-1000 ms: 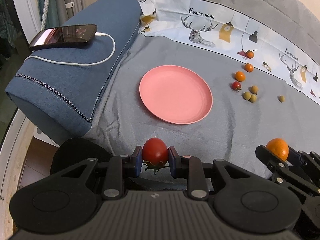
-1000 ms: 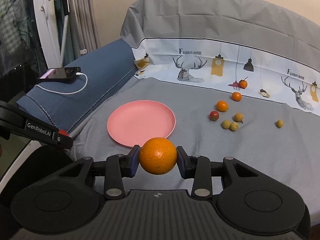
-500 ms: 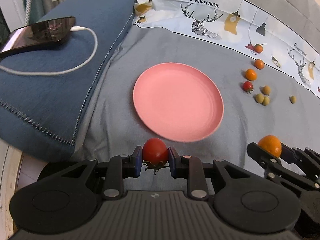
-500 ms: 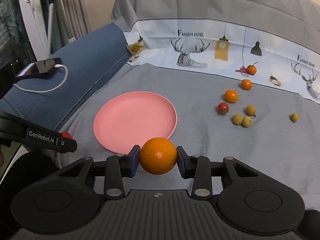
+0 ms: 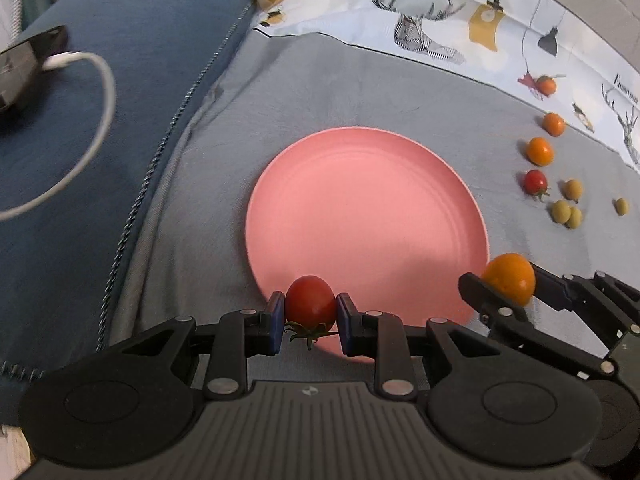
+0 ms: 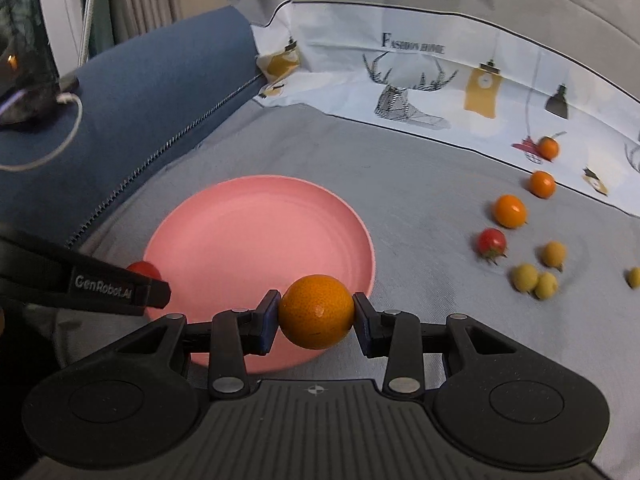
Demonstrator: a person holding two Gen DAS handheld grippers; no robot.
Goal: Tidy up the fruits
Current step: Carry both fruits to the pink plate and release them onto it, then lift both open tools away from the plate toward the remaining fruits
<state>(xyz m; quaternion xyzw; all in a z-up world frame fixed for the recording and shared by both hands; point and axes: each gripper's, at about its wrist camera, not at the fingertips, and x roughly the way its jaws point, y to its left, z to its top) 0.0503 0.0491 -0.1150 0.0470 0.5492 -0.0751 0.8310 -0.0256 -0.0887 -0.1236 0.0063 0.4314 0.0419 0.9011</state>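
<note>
A grey bedsheet (image 5: 360, 92) covered the surface, with a white printed fabric band (image 6: 440, 80) of deer and lamps along its far side. To the left lay a large dark-blue denim cushion (image 5: 140, 60), carrying a black phone (image 5: 24, 64) plugged into a white charging cable (image 5: 100, 92).

A round, flat pink plastic plate (image 5: 360, 208) sat bare on the sheet, near the cushion's edge.

The left gripper (image 5: 310, 324) pinched a small red tomato (image 5: 310, 300) between its blue pads, the green stem pointing toward the camera; in the left wrist view the tomato appeared over the plate's near rim. The right gripper (image 6: 316, 320) clamped a round orange citrus fruit (image 6: 316, 310) between its pads, also at the plate's near edge, toward its right side. Each gripper showed in the other's view, side by side.

Well right of the plate, loose fruit lay on the sheet: three small orange fruits (image 6: 509, 210) in a line reaching onto the printed band, one red cherry tomato (image 6: 491, 242) just below them, three small yellow-green round fruits (image 6: 536, 276) clustered nearby, and a fourth yellow-green fruit (image 5: 621, 206) apart at the far right.
</note>
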